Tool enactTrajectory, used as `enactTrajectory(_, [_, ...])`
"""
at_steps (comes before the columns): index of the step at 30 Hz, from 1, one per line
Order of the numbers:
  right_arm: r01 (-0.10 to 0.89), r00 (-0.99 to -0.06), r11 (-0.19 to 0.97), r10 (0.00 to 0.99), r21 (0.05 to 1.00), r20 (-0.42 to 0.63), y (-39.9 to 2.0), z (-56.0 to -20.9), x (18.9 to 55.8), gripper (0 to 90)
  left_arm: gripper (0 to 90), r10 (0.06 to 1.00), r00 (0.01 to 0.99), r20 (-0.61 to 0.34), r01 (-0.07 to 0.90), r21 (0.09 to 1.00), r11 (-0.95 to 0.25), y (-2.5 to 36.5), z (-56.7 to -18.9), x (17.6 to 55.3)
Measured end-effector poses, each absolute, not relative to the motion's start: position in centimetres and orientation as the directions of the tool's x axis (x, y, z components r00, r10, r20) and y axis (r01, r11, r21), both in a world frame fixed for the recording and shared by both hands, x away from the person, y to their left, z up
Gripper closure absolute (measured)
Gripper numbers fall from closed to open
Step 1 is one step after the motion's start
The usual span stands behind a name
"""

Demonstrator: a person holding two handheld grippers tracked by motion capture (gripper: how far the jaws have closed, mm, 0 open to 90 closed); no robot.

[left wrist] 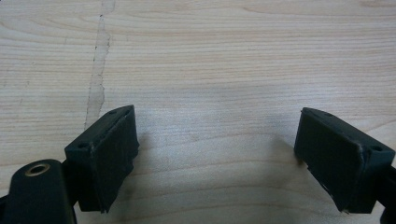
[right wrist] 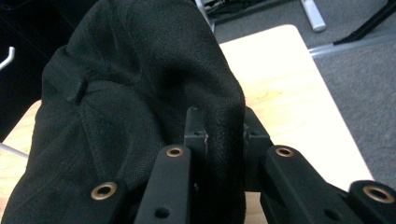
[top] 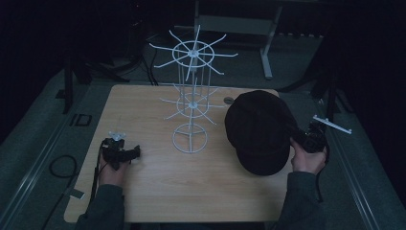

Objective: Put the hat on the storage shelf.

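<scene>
Right gripper (top: 306, 139) has the cap (top: 258, 132) pinched by its edge, right of centre in the high view; hanging it on the rack (top: 191, 96) looks like the job.

In the right gripper view my jaws are clamped narrow on a fold of the cap (right wrist: 140, 93), a soft, matte black fabric with a stitched seam; in the high view it sits partly over the bench (top: 158, 187). Left gripper (top: 125, 154), lower left of the high view, is wide with nothing in it, over bare pale wood grain (left wrist: 210, 70). The rack is thin white wire: ring base, centre post, two tiers of spoke hooks. Next move, I judge: lift the cap clear, carry it left to a spoke and hook it on without tipping the light rack.
</scene>
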State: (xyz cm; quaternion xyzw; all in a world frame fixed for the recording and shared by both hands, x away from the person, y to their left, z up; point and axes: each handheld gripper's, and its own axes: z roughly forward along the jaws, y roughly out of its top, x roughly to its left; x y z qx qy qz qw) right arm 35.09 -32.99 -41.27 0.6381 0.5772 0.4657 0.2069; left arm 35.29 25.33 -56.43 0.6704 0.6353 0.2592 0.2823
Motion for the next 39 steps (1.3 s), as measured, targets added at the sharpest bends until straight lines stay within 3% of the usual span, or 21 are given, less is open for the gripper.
enactTrajectory(39, [0.386,-0.241,-0.032,0.961,0.922,0.134,-33.6,-32.8,33.7,77.6,14.4,0.998,0.058,-0.012,0.705,0.709,-0.032,25.3,-56.4,35.3])
